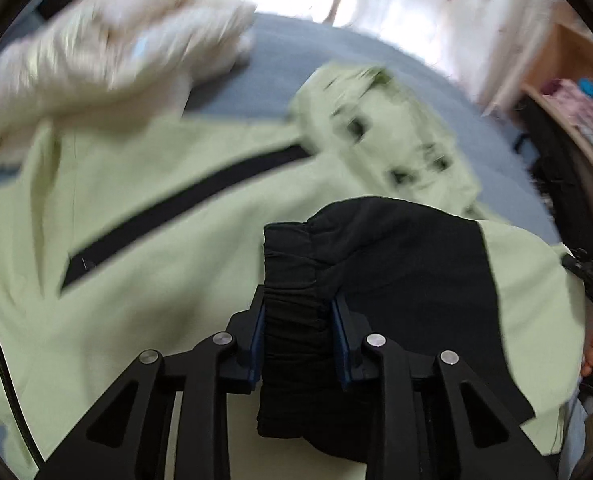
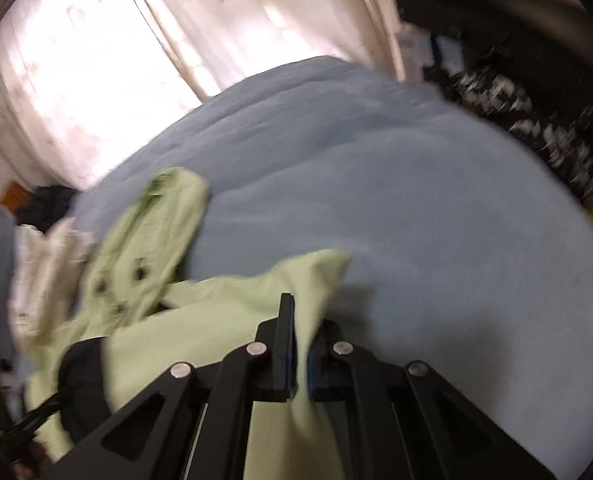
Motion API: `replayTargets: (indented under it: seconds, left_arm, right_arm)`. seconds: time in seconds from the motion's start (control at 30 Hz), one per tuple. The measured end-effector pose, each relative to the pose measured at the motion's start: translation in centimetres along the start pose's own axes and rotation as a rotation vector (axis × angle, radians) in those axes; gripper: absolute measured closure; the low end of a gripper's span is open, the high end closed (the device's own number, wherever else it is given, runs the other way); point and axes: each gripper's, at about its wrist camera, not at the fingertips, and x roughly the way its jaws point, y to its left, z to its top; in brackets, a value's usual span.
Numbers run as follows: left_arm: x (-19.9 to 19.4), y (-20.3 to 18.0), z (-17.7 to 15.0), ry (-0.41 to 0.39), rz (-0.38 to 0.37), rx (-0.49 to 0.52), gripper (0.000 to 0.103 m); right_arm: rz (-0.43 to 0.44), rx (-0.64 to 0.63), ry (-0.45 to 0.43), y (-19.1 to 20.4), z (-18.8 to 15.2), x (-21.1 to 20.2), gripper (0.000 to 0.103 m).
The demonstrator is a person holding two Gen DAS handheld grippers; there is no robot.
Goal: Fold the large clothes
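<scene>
A large light-green jacket (image 1: 168,184) with a black zip stripe (image 1: 184,204) and a black sleeve end lies spread on the blue bed. My left gripper (image 1: 298,312) is shut on the jacket's black elastic cuff (image 1: 292,280), which bunches between the blue pads. The jacket's hood (image 1: 380,124) lies crumpled ahead. In the right wrist view my right gripper (image 2: 302,336) is shut on a green edge of the jacket (image 2: 232,312), lifted a little off the bed. The black cuff and the left gripper show at that view's lower left (image 2: 80,384).
A cream fluffy garment (image 1: 108,48) lies on the blue bedcover (image 2: 396,208) beyond the jacket. Curtains (image 2: 136,40) hang behind the bed. A wooden shelf (image 1: 576,92) stands at the right, with dark patterned clutter (image 2: 516,112) beside the bed.
</scene>
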Motion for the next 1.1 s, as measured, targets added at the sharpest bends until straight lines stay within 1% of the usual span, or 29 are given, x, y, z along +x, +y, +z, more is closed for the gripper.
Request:
replayTargets:
  seconds: [0.03,0.07,0.1,0.13,0.17,0.2,0.23,0.27,0.3,0.37,0.43,0.5,0.53,0.57,0.6,0.63,0.67,0.73,0.77,0.8,0.83,0.87,0.9,0.93,1.0,1.03,1.1]
  left_arm:
    - [0.5,0.5,-0.2,0.015,-0.009,-0.020,0.073]
    - [0.5,0.7,-0.2,0.011,-0.018,-0.026,0.073]
    - [0.3,0.8,-0.3,0.010,-0.027,-0.025,0.072]
    - [0.1,0.8,-0.3,0.020,-0.030,-0.016,0.065]
    - [0.0,0.8,-0.3,0.036,-0.041,-0.001,0.055]
    - [-0.2,0.8,-0.4,0.042,-0.047,0.008,0.051]
    - [-0.4,0.8,-0.4,0.045,-0.045,0.019,0.045]
    - [-0.7,0.9,-0.5,0.046,-0.040,0.028,0.042]
    - [-1.0,1.0,-0.7,0.050,-0.040,0.036,0.041]
    - [-1.2,1.3,-1.1,0.058,-0.059,0.039,0.041]
    - [-1.4,1.7,-1.6,0.060,-0.072,0.039,0.041]
    - [-1.4,1.5,-2.0,0.052,-0.063,0.044,0.041]
    - [-1.4,1.2,-2.2,0.047,-0.050,0.047,0.043]
    - [-1.5,1.0,-2.3,0.042,-0.043,0.051,0.065]
    - [-1.5,0.6,-2.4,0.045,-0.049,0.059,0.073]
    - [-1.5,0.1,-2.3,0.047,-0.020,0.068,0.073]
    - [-1.7,-0.2,-2.3,0.032,0.004,0.070,0.074]
    - [-2.3,-0.4,-2.4,0.002,0.018,0.076,0.074]
    - [-2.2,-0.4,-2.5,0.008,0.027,0.082,0.074]
    - [-1.6,-0.5,-2.7,0.033,0.048,0.095,0.073]
    - [-0.9,-0.5,-2.9,0.062,0.063,0.107,0.072]
    - [-1.0,-0.5,-3.0,0.060,0.067,0.112,0.072]
    - [-1.3,-0.5,-3.0,0.055,0.065,0.108,0.071]
    - [-1.7,-0.4,-2.8,0.063,0.053,0.091,0.071]
    - [-2.7,0.0,-2.5,0.060,0.019,0.065,0.071]
    - [-3.5,0.1,-2.4,0.043,0.013,0.063,0.070]
    - [-5.0,-0.2,-2.3,-0.008,0.008,0.078,0.068]
  right_arm:
    - [-0.044,0.007,0.034,-0.3,0.2,0.7,0.085]
    - [-0.060,0.032,0.089,-0.9,0.1,1.4,0.083]
    - [-0.023,0.071,0.133,-1.7,-0.1,1.6,0.078]
    - [0.013,0.095,0.147,-2.3,-0.3,1.5,0.070]
    - [0.076,0.126,0.154,-3.2,-0.7,0.7,0.065]
    - [0.127,0.139,0.156,-4.0,-1.3,-0.3,0.060]
    - [0.145,0.136,0.159,-4.6,-1.6,-1.0,0.058]
    - [0.165,0.121,0.171,-5.2,-2.5,-2.2,0.058]
    - [0.187,0.106,0.192,-5.7,-3.5,-3.3,0.058]
    - [0.221,0.072,0.223,-6.1,-5.6,-4.8,0.057]
    - [0.234,0.044,0.251,-6.2,-7.6,-5.7,0.057]
    - [0.258,0.013,0.285,-6.2,-9.8,-6.2,0.057]
    - [0.262,0.001,0.296,-6.0,-10.5,-5.9,0.057]
    - [0.254,-0.011,0.303,-5.8,-11.4,-5.6,0.057]
    - [0.243,-0.013,0.300,-5.7,-11.8,-5.5,0.059]
    - [0.226,-0.009,0.283,-5.5,-12.0,-5.6,0.082]
    - [0.212,-0.007,0.261,-5.4,-11.9,-5.8,0.089]
    - [0.187,0.017,0.218,-5.0,-11.7,-6.8,0.089]
    - [0.156,0.024,0.186,-4.8,-12.0,-7.8,0.089]
    - [0.125,0.031,0.189,-5.0,-12.4,-7.9,0.090]
    - [0.070,0.051,0.228,-5.3,-13.2,-7.3,0.090]
    - [0.038,0.060,0.262,-5.6,-13.7,-6.7,0.090]
    - [0.028,0.071,0.275,-5.9,-14.1,-6.5,0.090]
    - [0.027,0.103,0.267,-6.2,-14.0,-7.0,0.086]
    - [0.015,0.147,0.244,-6.4,-13.3,-8.1,0.083]
    - [0.010,0.156,0.214,-6.2,-12.8,-9.0,0.082]
    - [0.016,0.129,0.143,-5.1,-11.7,-10.7,0.079]
